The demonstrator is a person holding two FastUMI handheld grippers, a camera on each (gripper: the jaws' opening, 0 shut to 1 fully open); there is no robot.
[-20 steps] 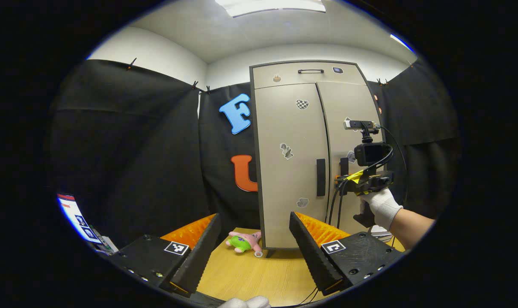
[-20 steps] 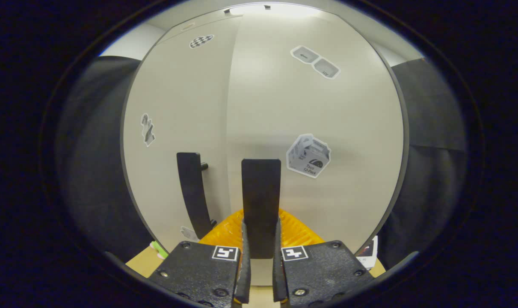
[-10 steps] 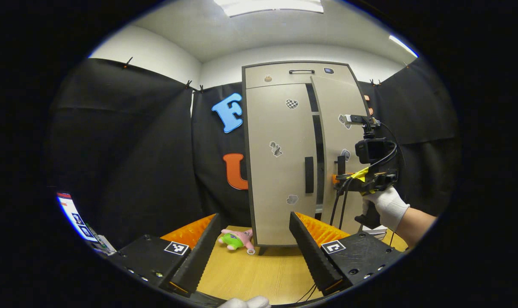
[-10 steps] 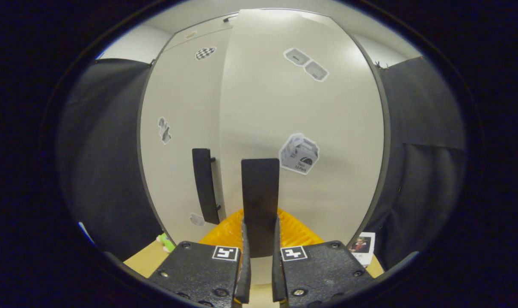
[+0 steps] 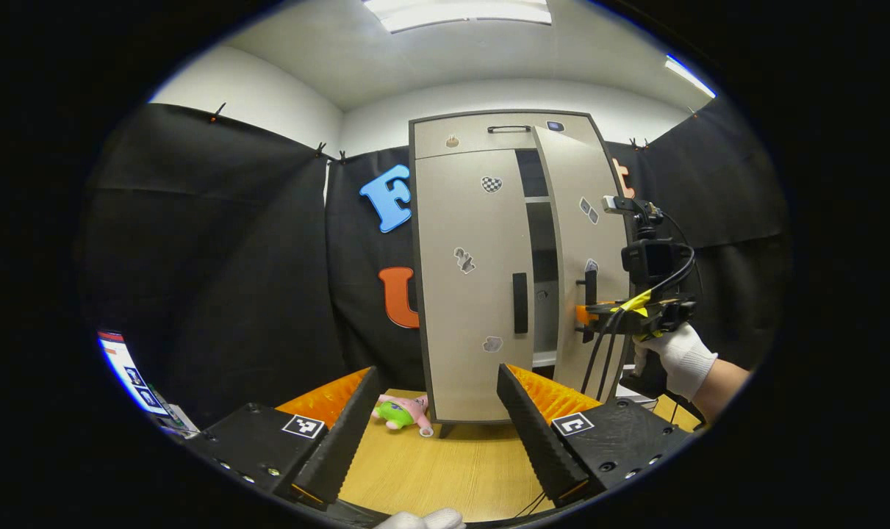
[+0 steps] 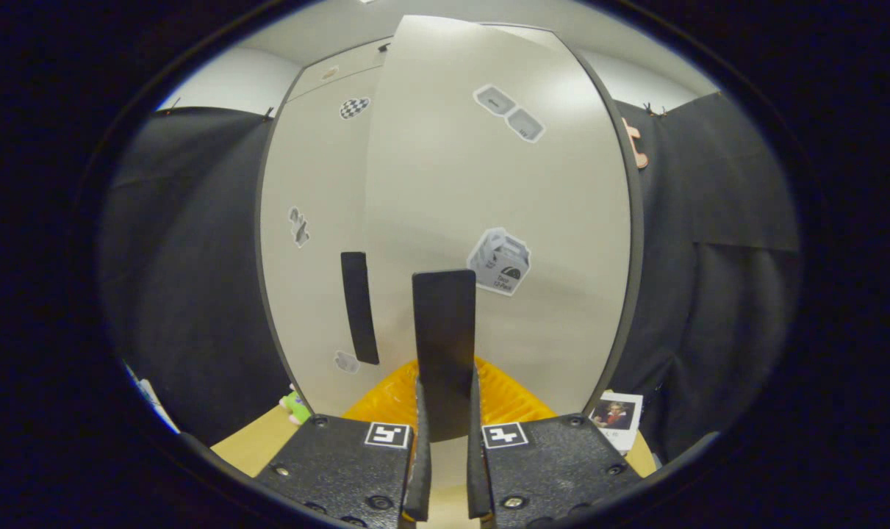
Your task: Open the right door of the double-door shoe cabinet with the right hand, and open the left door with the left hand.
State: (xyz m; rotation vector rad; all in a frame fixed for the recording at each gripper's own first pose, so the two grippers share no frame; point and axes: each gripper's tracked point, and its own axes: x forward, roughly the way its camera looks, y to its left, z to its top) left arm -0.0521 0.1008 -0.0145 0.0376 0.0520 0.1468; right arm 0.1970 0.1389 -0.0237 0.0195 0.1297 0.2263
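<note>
The shoe cabinet (image 5: 481,279) stands on the wooden tabletop (image 5: 445,470) at the centre of the left gripper view, tall and pale. Its right door (image 5: 584,264) is swung partly out, leaving a dark gap with shelves showing behind it. The left door (image 5: 470,286) sits flush and shut, its dark handle (image 5: 519,303) near its right edge.

The right hand-held gripper (image 6: 445,455) has both fingers clamped on the right door's handle (image 6: 445,342), seen at the lower centre of the right gripper view. In the left gripper view it appears at centre right, held by a white-gloved hand (image 5: 680,360), with cables hanging down in front of the open door.

The left hand-held gripper (image 5: 433,411) is spread wide at the bottom of its own view, holding nothing, well short of the cabinet.

A small pink and green plush toy (image 5: 403,413) lies on the tabletop just beside the cabinet's lower left corner, between the spread fingers as framed. A small photo card (image 6: 615,417) lies at the lower right of the right gripper view, near the open door's bottom edge.
</note>
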